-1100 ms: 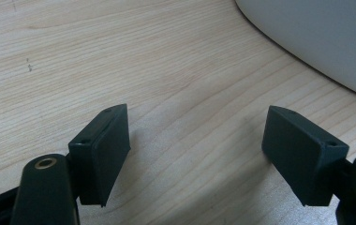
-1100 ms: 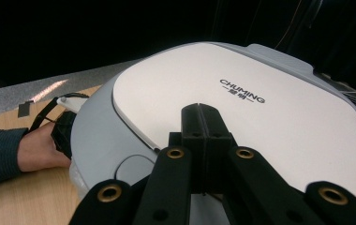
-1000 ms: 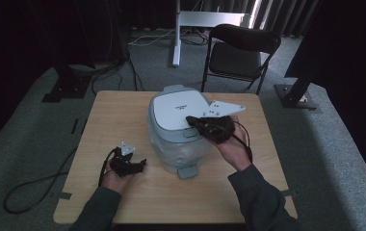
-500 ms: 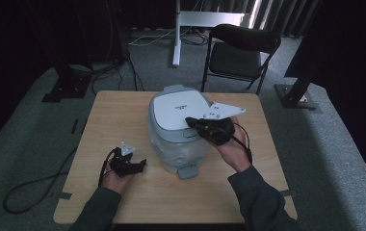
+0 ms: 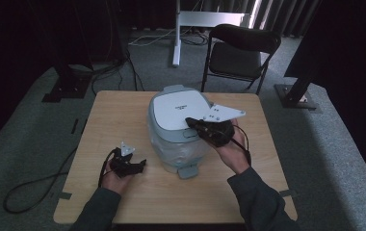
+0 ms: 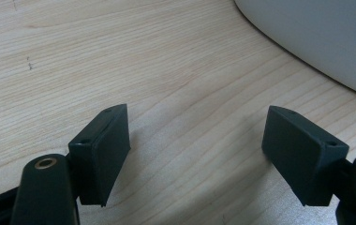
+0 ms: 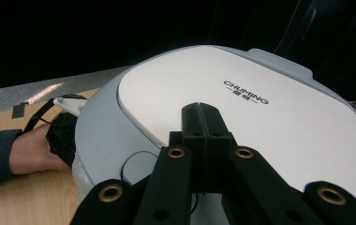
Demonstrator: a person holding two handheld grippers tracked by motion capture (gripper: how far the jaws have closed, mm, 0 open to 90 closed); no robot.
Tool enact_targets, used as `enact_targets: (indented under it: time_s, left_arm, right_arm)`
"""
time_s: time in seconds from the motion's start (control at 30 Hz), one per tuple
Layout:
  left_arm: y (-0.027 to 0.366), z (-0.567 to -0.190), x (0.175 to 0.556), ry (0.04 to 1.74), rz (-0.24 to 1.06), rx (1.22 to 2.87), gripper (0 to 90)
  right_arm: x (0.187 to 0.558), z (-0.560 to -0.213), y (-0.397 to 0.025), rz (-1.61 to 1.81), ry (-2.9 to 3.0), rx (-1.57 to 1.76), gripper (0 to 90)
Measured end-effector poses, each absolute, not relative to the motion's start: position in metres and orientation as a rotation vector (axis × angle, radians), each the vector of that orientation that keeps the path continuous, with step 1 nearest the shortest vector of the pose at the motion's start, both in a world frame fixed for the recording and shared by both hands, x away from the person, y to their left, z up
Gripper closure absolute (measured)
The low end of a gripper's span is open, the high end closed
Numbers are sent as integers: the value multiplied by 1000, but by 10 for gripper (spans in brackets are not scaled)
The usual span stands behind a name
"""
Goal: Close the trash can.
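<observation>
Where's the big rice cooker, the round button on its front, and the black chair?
rice cooker [image 5: 178, 109], high view, on the middle of its white lid.
round button [image 7: 137, 167], right gripper view, on the button's face below the lid.
black chair [image 5: 230, 59], high view, on its seat.

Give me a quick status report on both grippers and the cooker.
Right gripper shut, over rice cooker lid. Left gripper open, on table. Lid closed. Nothing in the way.

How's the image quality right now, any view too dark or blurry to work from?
High view: dim, soft, dark surroundings, though the rice cooker and table read clearly. Left gripper view: bright, even light, sharp wood grain, soft shadows under the left gripper. Right gripper view: black background, lid lettering legible, the right gripper near the lens slightly soft.
</observation>
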State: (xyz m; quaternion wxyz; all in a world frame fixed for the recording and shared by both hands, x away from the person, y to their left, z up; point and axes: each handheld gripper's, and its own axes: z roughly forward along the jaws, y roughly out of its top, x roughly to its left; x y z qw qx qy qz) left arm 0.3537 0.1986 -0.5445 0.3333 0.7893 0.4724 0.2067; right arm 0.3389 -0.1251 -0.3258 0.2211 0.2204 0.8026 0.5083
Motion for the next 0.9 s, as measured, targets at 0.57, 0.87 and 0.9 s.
enact_targets:
  time_s: [0.57, 0.87, 0.9]
  left_arm:
    - [199, -544, 353, 1234, 540, 2062, 233]
    - [199, -544, 354, 1234, 540, 2061, 233]
    - [199, -544, 354, 1234, 540, 2062, 233]
  right_arm:
    - [335, -331, -122, 1391, 2198, 637, 900]
    - [338, -329, -126, 1405, 2210, 649, 900]
    - [338, -329, -126, 1405, 2207, 656, 900]
